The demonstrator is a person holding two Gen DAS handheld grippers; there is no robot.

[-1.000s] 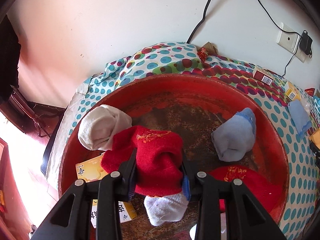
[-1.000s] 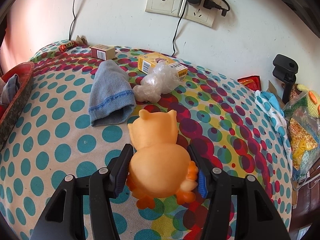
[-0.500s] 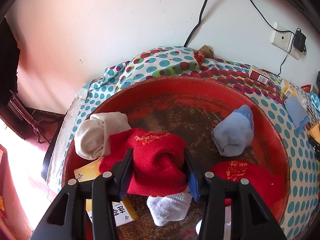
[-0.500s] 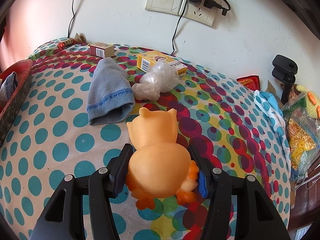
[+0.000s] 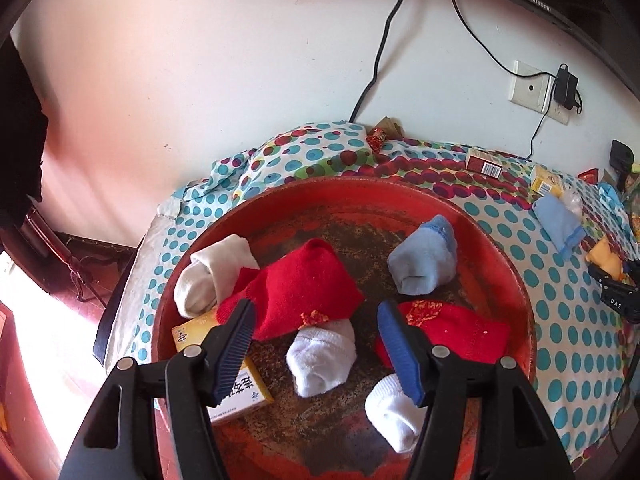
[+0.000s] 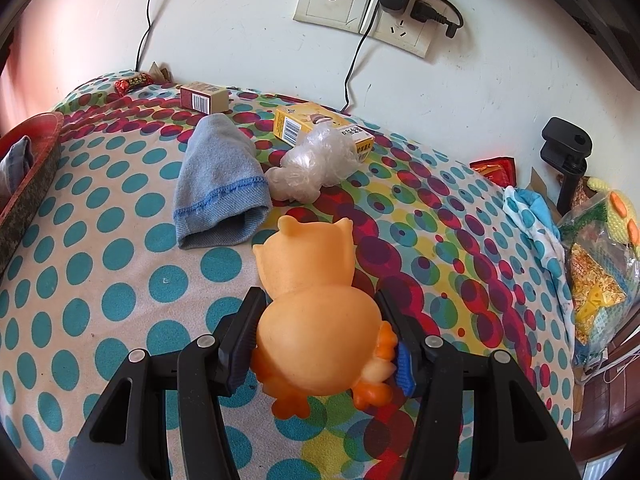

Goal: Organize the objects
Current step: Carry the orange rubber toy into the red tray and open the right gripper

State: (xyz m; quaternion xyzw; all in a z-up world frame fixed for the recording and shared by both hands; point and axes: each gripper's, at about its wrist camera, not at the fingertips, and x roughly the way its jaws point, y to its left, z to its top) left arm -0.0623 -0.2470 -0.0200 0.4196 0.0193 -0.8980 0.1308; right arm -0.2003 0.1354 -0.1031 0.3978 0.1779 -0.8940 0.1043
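Plainly, the left gripper (image 5: 316, 326) is opening above the red sock (image 5: 298, 290) lying free in the red basin (image 5: 516, 280), while the right gripper (image 6: 320, 330), nearer the blue sock (image 6: 218, 184) ahead-left, clenches the orange toy (image 6: 316, 308).

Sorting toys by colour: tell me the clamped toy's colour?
Orange toy, clearest in the right wrist view.

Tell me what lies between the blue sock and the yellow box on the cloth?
A crumpled clear plastic bag, touching the yellow box and just right of the blue sock, as the right wrist view shows.
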